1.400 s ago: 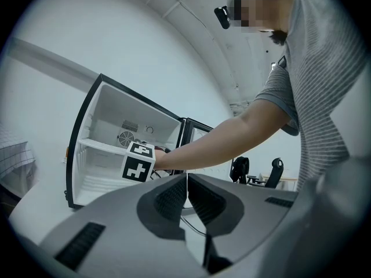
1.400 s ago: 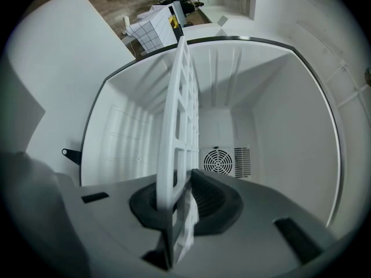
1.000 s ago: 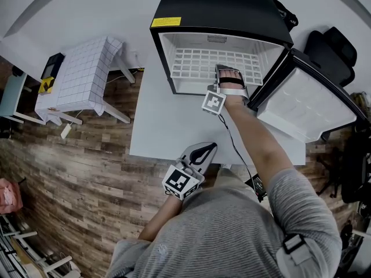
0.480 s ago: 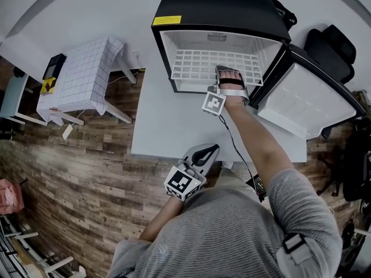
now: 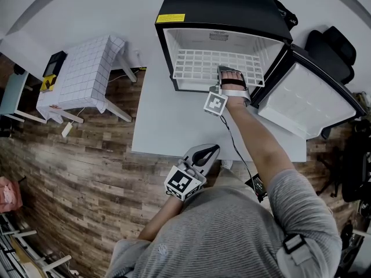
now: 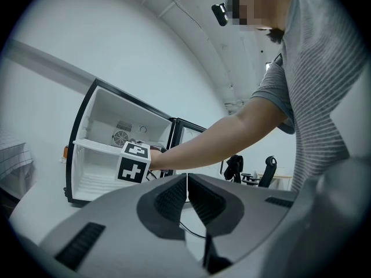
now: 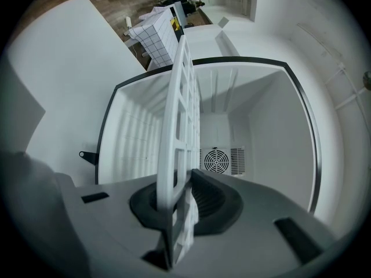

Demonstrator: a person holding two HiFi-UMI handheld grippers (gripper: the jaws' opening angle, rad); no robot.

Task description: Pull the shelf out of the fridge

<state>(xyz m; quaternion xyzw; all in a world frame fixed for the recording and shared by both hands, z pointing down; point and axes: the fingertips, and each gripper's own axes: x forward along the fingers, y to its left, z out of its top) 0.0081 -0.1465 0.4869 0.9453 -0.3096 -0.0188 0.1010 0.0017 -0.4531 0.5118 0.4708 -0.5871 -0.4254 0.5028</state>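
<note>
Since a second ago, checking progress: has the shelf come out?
No visible move: the shelf sits as before inside the fridge, right tool shut on it.

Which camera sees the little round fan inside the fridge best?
The right gripper view: the fan faces the camera, close and whole. The left gripper view shows it small and far; the head view shows only a dark patch.

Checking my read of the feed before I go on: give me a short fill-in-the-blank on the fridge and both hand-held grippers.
1. The right hand-held gripper is clamped on the front edge of the white grid ___.
2. The door of the fridge stands ___.
3. The left hand-held gripper, jaws together, holds ___.
Missing words: shelf; open; nothing.
</note>
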